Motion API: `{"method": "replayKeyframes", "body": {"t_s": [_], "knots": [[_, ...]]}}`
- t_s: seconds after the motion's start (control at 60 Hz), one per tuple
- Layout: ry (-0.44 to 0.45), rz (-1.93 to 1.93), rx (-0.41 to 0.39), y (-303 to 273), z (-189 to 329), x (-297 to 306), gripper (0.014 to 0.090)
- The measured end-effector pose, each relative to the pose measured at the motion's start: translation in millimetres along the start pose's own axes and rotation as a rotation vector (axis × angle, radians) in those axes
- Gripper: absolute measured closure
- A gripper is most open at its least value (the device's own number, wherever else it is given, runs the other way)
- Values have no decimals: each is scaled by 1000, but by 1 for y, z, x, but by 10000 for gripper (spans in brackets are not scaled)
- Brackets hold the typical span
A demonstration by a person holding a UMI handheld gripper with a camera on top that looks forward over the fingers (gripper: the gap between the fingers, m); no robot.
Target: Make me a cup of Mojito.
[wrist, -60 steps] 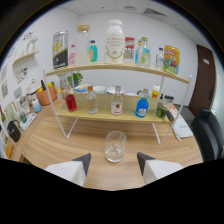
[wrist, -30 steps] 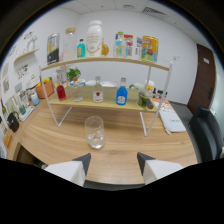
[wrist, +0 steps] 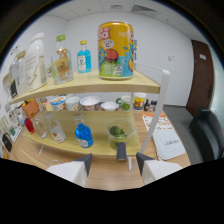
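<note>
On the top shelf (wrist: pixel 90 82) of a wooden rack stand, from left, a white jug (wrist: pixel 36 62), a clear bottle (wrist: pixel 61 62), a small blue bottle (wrist: pixel 83 57) and a big yellow can (wrist: pixel 116 50). Below sit a round blue bottle (wrist: pixel 83 135) and a bowl of limes (wrist: pixel 119 132), just ahead of my claw (wrist: pixel 114 161), whose fingers are spread apart, holding nothing.

Bright, soft blur, fisheye-warped edges
</note>
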State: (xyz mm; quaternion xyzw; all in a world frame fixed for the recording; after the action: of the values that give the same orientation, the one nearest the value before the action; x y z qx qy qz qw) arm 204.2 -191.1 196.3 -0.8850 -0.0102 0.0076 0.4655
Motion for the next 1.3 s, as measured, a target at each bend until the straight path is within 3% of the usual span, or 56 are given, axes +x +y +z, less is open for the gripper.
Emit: {"method": "replayKeyframes", "body": {"t_s": [0.1, 0.3, 0.433, 0.733, 1.0, 1.3], "knots": [[-4, 3, -21, -6, 22, 6, 333], [-21, 37, -91, 0, 49, 11, 641], [-16, 36, -93, 0, 52, 15, 862], [-19, 32, -110, 0, 48, 17, 888], [17, 61, 21, -22, -19, -2, 890], [9, 95, -33, 47, -43, -66, 890]]}}
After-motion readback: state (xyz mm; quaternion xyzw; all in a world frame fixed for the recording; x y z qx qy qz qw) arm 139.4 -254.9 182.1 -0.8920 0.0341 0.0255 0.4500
